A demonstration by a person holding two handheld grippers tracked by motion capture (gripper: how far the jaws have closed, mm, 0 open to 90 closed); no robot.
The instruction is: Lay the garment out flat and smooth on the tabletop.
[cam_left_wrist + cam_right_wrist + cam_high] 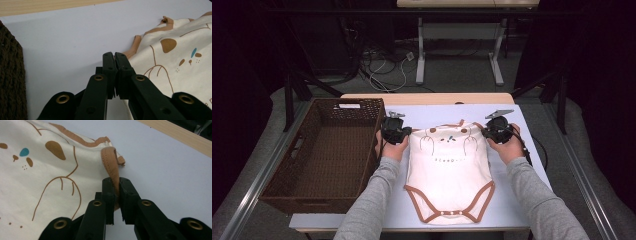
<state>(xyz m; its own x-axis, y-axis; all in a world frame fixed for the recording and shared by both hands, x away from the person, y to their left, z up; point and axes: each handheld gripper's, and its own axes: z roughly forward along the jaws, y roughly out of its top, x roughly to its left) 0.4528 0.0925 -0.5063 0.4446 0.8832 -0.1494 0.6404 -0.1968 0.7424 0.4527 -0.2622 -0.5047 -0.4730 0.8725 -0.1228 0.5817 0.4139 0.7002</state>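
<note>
On the pale blue table a cream baby bodysuit lies flat, face up, with its neck end away from the person and its snap end near the table's front edge. Its long axis therefore runs from far to near, and the two grippers stand at the two ends of the short axis, one at each shoulder. The left gripper has its jaws pressed together at the brown trim of the left shoulder (a thin edge of the trim seems to be between them, but I cannot see this with certainty). The right gripper is closed on the brown shoulder strap, which rises up out of the jaws in a small loop. To the left of the bodysuit, just beside the left hand, stands an empty brown woven basket. In my judgement the next move depends on this: both hands hold the far end, so the garment can be folded toward the person along its long axis, and the left hand is the one nearer to the basket.
</note>
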